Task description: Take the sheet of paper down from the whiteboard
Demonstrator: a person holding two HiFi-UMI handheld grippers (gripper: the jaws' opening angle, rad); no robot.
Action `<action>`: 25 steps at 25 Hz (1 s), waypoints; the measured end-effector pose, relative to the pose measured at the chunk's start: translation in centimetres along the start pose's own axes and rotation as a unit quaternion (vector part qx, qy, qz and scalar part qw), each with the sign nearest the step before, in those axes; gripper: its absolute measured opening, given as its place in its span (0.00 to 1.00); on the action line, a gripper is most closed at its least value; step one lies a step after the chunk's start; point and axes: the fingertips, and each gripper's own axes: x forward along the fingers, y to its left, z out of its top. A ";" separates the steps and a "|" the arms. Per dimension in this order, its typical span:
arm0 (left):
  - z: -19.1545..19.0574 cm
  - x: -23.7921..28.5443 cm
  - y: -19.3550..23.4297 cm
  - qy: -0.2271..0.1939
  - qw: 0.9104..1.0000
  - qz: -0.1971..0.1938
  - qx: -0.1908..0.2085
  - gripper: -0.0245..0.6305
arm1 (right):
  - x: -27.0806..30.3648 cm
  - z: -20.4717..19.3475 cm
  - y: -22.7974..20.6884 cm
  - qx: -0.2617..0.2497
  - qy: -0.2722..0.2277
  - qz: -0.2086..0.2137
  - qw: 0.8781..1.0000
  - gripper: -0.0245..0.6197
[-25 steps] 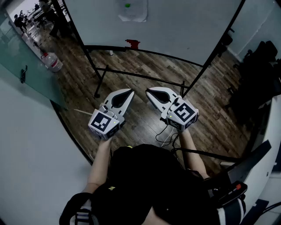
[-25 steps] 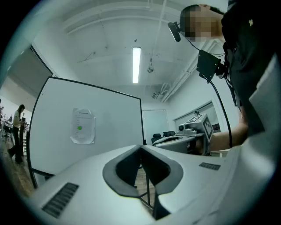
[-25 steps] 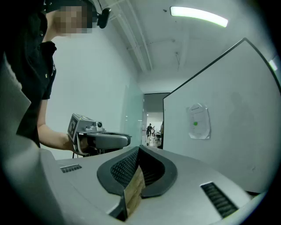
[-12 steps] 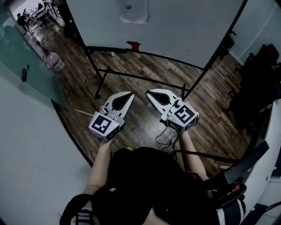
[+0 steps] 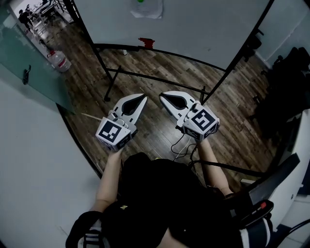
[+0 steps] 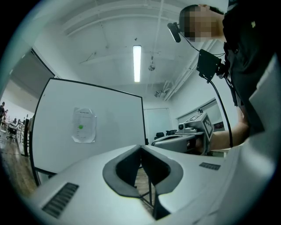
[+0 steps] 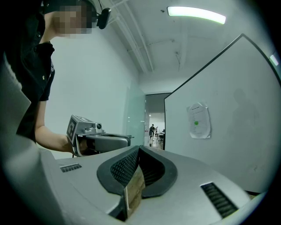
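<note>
A white sheet of paper (image 5: 147, 8) with a green dot hangs on the whiteboard (image 5: 193, 24) at the top of the head view; it also shows in the left gripper view (image 6: 84, 125) and in the right gripper view (image 7: 199, 121). My left gripper (image 5: 144, 98) and right gripper (image 5: 162, 96) are held side by side, level, well short of the board. Both are shut with nothing between their jaws. Neither touches the paper.
The whiteboard stands on a black frame (image 5: 160, 80) with legs on the wooden floor. A small red object (image 5: 147, 42) sits at the board's bottom edge. A water bottle (image 5: 59, 60) stands at left by a glass wall (image 5: 29, 72). Cables (image 5: 184, 145) lie on the floor.
The head view has shifted: the paper and board now sit higher in the frame. Both grippers stay side by side and shut.
</note>
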 end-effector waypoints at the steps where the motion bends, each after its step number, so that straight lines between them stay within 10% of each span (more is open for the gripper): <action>1: 0.0 0.1 0.1 -0.001 1.000 0.001 0.001 0.07 | 0.0 -0.1 -0.1 0.000 0.000 0.000 1.000 0.05; 25: 0.2 2.8 4.2 -0.008 1.000 0.004 0.014 0.07 | 2.7 -0.3 -4.1 0.002 0.003 -0.024 1.000 0.05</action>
